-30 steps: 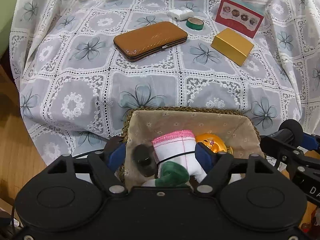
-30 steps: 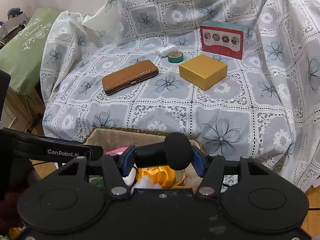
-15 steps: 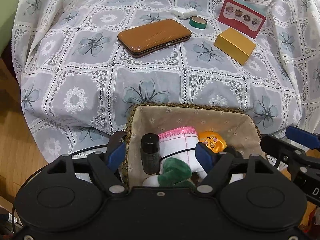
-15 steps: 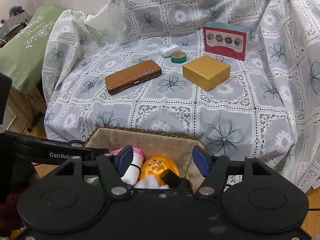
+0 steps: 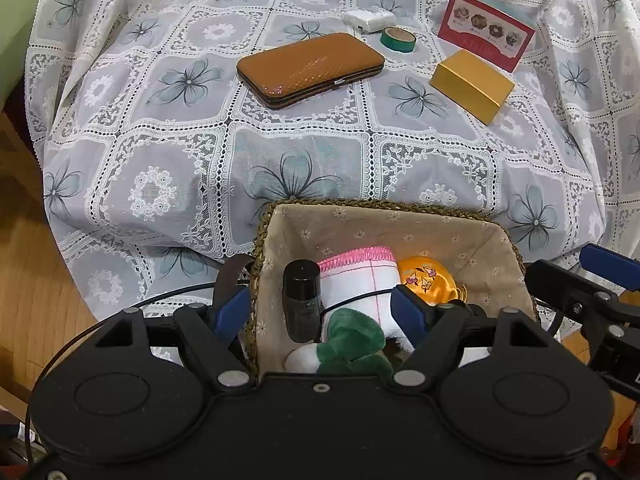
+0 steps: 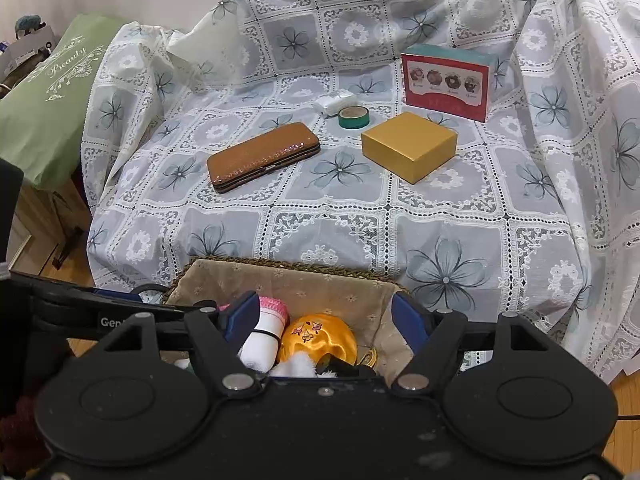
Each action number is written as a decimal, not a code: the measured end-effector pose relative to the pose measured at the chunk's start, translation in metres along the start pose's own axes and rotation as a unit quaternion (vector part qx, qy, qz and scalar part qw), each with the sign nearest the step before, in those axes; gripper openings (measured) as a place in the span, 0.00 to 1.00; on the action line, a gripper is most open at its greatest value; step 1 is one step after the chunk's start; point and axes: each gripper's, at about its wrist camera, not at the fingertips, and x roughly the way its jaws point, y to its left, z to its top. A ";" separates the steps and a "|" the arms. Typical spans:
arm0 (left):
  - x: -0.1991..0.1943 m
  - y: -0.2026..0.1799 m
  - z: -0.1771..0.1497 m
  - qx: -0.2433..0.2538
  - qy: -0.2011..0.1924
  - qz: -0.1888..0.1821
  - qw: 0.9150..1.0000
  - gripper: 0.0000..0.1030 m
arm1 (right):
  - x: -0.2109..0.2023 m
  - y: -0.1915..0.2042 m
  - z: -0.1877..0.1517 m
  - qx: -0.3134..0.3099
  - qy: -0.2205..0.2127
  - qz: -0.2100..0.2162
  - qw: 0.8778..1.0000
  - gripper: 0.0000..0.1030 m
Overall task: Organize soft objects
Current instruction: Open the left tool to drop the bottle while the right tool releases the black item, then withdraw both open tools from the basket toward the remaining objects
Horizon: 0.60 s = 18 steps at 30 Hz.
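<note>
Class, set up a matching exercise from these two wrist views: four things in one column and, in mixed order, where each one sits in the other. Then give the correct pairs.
Things:
1. brown clasp case
2. green tape roll
3. gold box
4. black bottle

Places:
A. inside the lined basket, beside the pink-trimmed white sock
B. flat on the lace cloth, left of the tape roll
C. in front of the upright red picture box
D. just in front of the small white packet

Pairs: 1-B, 2-D, 3-C, 4-A

lace-draped sofa [image 6: 440, 216], wooden floor [image 5: 36, 312], green cushion [image 6: 48, 108]
</note>
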 end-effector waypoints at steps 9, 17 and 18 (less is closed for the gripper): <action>-0.001 -0.001 -0.001 0.002 0.002 0.004 1.000 0.71 | -0.001 -0.004 0.001 0.005 0.000 -0.002 1.000 0.73; -0.007 -0.002 -0.002 0.006 -0.005 0.007 1.000 0.71 | -0.003 -0.006 0.002 0.011 -0.008 -0.001 1.000 0.80; -0.007 -0.003 -0.002 0.006 -0.007 0.008 1.000 0.71 | -0.003 -0.006 0.003 0.012 -0.008 -0.001 1.000 0.81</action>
